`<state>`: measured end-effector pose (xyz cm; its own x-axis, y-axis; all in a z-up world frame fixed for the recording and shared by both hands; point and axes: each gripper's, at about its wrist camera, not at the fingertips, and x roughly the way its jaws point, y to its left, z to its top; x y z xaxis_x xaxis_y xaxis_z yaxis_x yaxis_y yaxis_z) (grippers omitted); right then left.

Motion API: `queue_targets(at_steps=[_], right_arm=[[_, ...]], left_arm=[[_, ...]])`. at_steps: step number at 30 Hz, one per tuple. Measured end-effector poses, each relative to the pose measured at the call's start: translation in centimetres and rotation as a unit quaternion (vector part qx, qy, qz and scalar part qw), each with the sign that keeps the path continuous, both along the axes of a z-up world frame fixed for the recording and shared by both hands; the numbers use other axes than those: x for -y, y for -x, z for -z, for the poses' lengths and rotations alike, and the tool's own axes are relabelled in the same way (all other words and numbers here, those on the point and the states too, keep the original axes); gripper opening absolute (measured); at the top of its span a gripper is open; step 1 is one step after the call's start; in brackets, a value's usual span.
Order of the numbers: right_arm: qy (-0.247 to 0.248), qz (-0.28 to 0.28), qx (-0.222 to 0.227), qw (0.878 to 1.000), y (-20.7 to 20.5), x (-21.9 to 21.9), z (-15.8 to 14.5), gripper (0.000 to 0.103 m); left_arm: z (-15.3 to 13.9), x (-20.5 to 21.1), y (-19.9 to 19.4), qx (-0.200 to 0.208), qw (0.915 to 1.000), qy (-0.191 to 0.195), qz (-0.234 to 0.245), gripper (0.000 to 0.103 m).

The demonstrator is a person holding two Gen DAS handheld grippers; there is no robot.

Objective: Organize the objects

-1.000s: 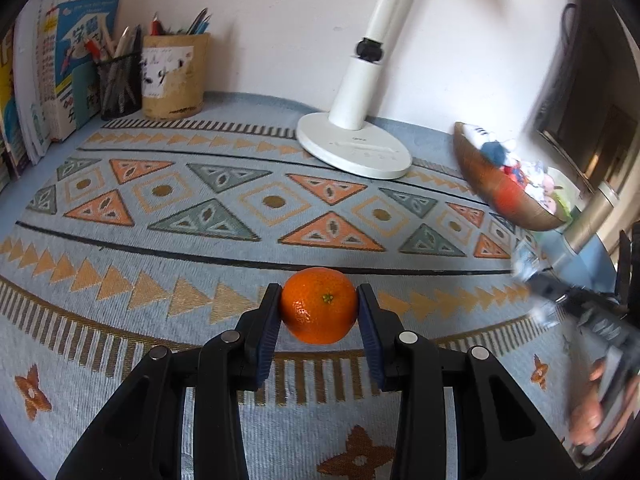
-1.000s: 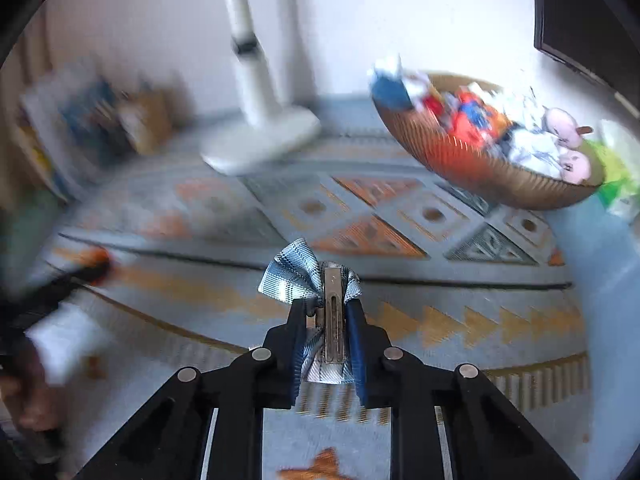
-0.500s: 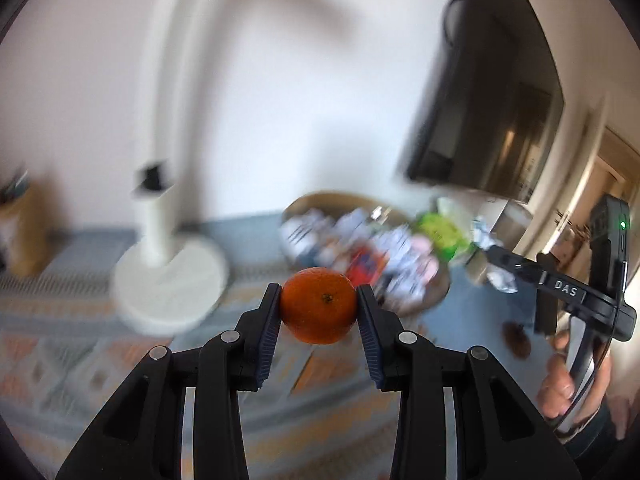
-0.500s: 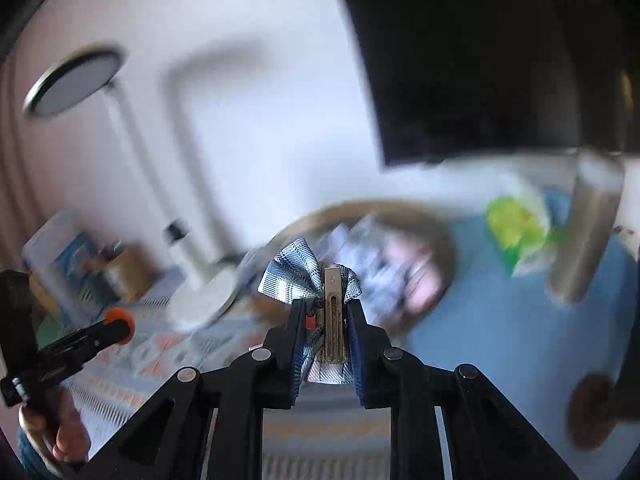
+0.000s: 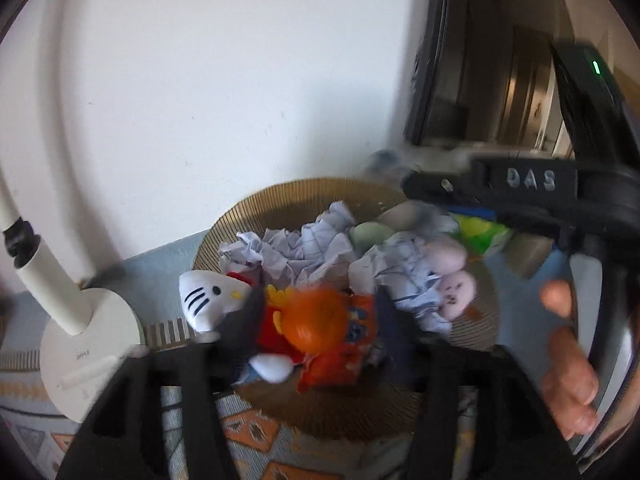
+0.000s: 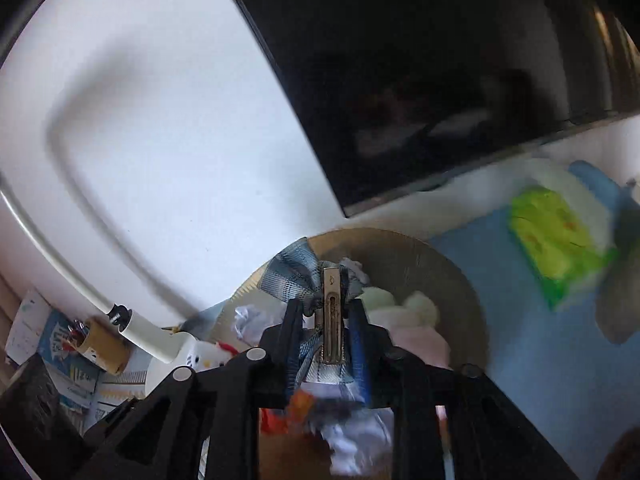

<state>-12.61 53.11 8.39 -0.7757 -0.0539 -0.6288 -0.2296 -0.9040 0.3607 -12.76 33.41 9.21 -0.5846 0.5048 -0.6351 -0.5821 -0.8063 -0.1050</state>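
Note:
An orange point(image 5: 314, 320), blurred, lies between the fingers of my left gripper point(image 5: 318, 324), just above the toys in the round wicker basket point(image 5: 280, 196). The jaws are opening and a gap shows on each side of the fruit. My right gripper point(image 6: 326, 316) hangs over the same basket point(image 6: 440, 256). A plaid blue-grey bow hair clip point(image 6: 330, 312) stands upright between its pads. Those jaws are also opening, though the bow's fabric still touches both pads. In the left wrist view the right gripper's black body point(image 5: 528, 180) reaches in from the right, held by a hand point(image 5: 568, 380).
The basket holds a white cat plush point(image 5: 208, 296), crumpled paper point(image 5: 304, 248) and a pink plush point(image 5: 456, 288). A white lamp base point(image 5: 80, 360) stands left of it. A dark screen point(image 6: 440, 80) hangs on the wall behind, with a green packet point(image 6: 560, 240) to the right.
Both grippers swung right from the patterned mat and rose to the basket. The left jaws have spread off the orange. The bow clip keeps its place between the right pads.

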Motion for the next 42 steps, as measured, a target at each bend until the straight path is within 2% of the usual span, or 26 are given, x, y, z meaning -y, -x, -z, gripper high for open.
queue_targets(at_steps=[1,3,5,7,9,11,13,15,16,18,19,20,22,25,28,31,32,36,39,42], right_arm=[[-0.013,0.004,0.008,1.000,0.4,0.0,0.0,0.038],[-0.029,0.004,0.011,1.000,0.3,0.2,0.0,0.040],[-0.021,-0.001,0.007,1.000,-0.7,0.3,-0.2,0.041],[0.001,-0.009,0.009,1.000,-2.3,0.6,-0.3,0.041],[0.022,-0.021,0.011,0.999,-4.6,1.5,-0.3,0.042],[0.022,-0.038,0.029,0.999,-6.6,3.2,-0.5,0.049],[0.016,-0.048,0.040,0.998,-8.3,4.9,-0.9,0.052],[0.006,-0.065,0.038,0.997,-10.7,7.3,-1.6,0.058],[0.000,-0.068,0.036,0.997,-11.6,8.4,-1.9,0.065],[-0.017,-0.074,0.031,0.997,-13.6,11.1,-1.8,0.072],[-0.024,-0.078,0.030,0.996,-14.3,12.4,-1.6,0.081],[-0.038,-0.083,0.030,0.995,-15.1,14.2,-0.8,0.092],[-0.061,-0.087,0.032,0.994,-16.2,16.7,1.1,0.099],[-0.107,-0.086,0.055,0.989,-16.7,20.1,5.0,0.099],[-0.131,-0.093,0.066,0.985,-16.2,22.2,8.3,0.099],[-0.151,-0.101,0.081,0.980,-15.4,23.4,10.1,0.099],[-0.156,-0.105,0.086,0.978,-15.2,23.7,10.5,0.099],[-0.167,-0.094,0.108,0.976,-14.6,23.7,11.5,0.099],[-0.143,-0.089,0.123,0.978,-14.1,22.8,12.1,0.099],[-0.125,-0.082,0.135,0.979,-13.8,22.1,12.6,0.100]], left_arm=[[0.0,0.3,0.1,0.004,1.0000,-0.008,-0.004,0.074],[-0.5,1.5,-0.2,0.011,0.9995,-0.028,-0.004,0.074],[-1.3,3.2,-1.1,0.011,0.9988,-0.048,-0.002,0.074],[-2.3,5.4,-2.5,0.010,0.9985,-0.052,-0.012,0.080],[-3.0,7.1,-4.4,-0.001,0.9984,-0.049,-0.026,0.087],[-3.8,9.0,-7.5,-0.026,0.9980,-0.046,-0.036,0.090],[-4.4,10.3,-10.6,-0.055,0.9975,-0.028,-0.033,0.101],[-4.9,11.9,-12.5,-0.077,0.9966,-0.013,-0.028,0.102],[-5.1,13.0,-13.5,-0.082,0.9962,-0.008,-0.029,0.102],[-5.1,15.5,-15.1,-0.081,0.9958,0.002,-0.044,0.102],[-4.9,16.8,-15.9,-0.078,0.9956,0.009,-0.051,0.102],[-4.5,18.2,-16.6,-0.073,0.9953,0.021,-0.059,0.102],[-3.1,20.8,-17.8,-0.067,0.9936,0.040,-0.082,0.102],[0.2,24.8,-18.2,-0.034,0.9894,0.057,-0.129,0.102],[3.6,27.8,-17.2,-0.002,0.9782,0.074,-0.194,0.102],[5.3,30.0,-16.5,-0.007,0.9679,0.066,-0.242,0.102],[5.9,30.5,-16.1,-0.002,0.9660,0.060,-0.252,0.102],[7.8,31.8,-13.2,0.076,0.9634,0.029,-0.255,0.102],[9.0,32.2,-12.2,0.105,0.9575,0.026,-0.268,0.102],[9.5,32.1,-12.4,0.106,0.9561,0.030,-0.271,0.102]])
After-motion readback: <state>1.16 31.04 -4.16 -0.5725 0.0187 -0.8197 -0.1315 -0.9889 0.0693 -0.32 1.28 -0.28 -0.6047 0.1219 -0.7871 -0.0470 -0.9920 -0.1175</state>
